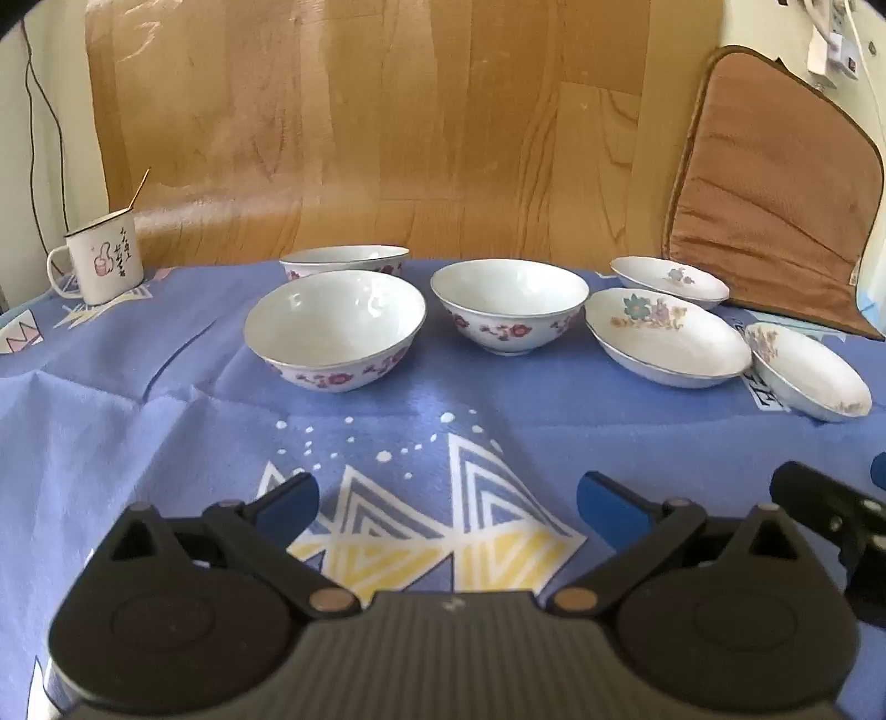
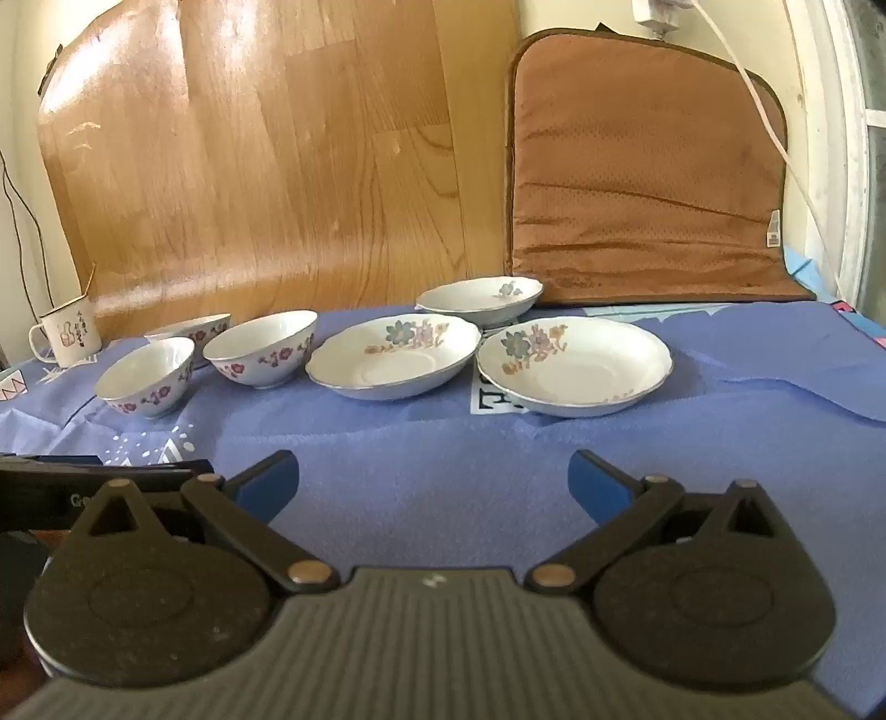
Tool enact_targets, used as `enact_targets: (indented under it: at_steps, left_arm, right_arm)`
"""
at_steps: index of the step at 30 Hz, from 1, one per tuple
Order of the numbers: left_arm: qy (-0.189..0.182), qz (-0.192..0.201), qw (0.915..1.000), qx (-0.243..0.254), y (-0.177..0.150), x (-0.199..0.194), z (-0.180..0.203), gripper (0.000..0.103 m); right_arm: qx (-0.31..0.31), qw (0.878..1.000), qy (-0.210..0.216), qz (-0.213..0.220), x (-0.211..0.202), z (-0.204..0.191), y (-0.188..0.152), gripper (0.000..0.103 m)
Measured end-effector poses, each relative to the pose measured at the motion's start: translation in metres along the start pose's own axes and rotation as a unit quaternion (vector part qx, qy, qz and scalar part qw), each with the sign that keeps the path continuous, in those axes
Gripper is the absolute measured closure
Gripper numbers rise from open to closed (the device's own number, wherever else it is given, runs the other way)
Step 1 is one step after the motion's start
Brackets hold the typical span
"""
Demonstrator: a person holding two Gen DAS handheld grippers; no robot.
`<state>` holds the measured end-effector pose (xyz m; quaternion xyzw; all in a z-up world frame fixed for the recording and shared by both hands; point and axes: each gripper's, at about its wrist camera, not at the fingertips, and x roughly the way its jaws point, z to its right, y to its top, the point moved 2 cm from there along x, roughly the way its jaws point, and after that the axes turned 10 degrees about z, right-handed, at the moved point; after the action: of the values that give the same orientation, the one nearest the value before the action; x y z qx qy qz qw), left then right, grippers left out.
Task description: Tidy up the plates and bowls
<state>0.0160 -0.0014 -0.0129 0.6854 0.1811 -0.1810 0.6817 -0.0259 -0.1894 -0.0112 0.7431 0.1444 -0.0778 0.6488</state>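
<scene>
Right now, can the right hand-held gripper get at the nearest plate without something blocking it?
Probably yes. The right hand-held gripper is open and empty, and only bare blue tablecloth lies between it and the nearest plate, which stands apart from the other dishes.

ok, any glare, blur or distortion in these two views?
Left wrist: strong barrel distortion, table edge bows; sunlit glare on the wood board; bowls sharp. Right wrist: same bowing; glare on the board's upper part; plates sharp.
</scene>
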Motion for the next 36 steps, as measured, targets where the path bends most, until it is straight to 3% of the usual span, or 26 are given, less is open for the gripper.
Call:
enact_targets:
  at_steps: [6, 27, 31, 36]
  left_arm:
    - [-0.021, 0.012, 0.9996, -0.017, 0.001, -0.005, -0.007, 0.000]
    - [-0.016, 0.032, 0.9994, -0.002, 0.002, -0.010, -0.002, 0.000]
    - [-0.036, 0.058, 0.9974, -0.022, 0.000, -0.017, -0.006, 0.000]
    - [-0.032, 0.067, 0.9970, -0.020, 0.002, -0.017, -0.004, 0.000]
  right_arm:
    - [0.001, 1.000, 0.001, 0.004, 0.000, 0.000, 0.000, 0.000]
    - [0.024, 0.999, 0.005, 0.028, -0.006, 0.007, 0.002, 0.000]
    - [0.027, 0.999, 0.003, 0.031, -0.008, 0.009, 0.001, 0.000]
    - [0.027, 0.999, 0.003, 0.032, -0.008, 0.009, 0.000, 0.000]
